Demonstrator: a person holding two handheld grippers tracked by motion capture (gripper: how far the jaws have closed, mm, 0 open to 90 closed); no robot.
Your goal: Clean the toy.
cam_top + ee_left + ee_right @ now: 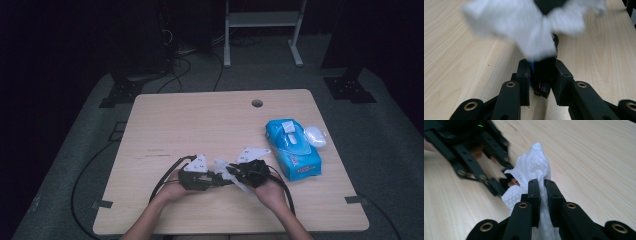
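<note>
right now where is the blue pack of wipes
In the high view the blue plastic pack of wipes lies near the table's right edge, just right of the right gripper, with a white lid-like piece beside it.

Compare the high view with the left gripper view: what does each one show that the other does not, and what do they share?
High view: the blue wipes pack on the right, with a white rounded object beside it. Left gripper view: a small dark object clamped between the left gripper's jaws. Both: the white wipe and the wooden table.
</note>
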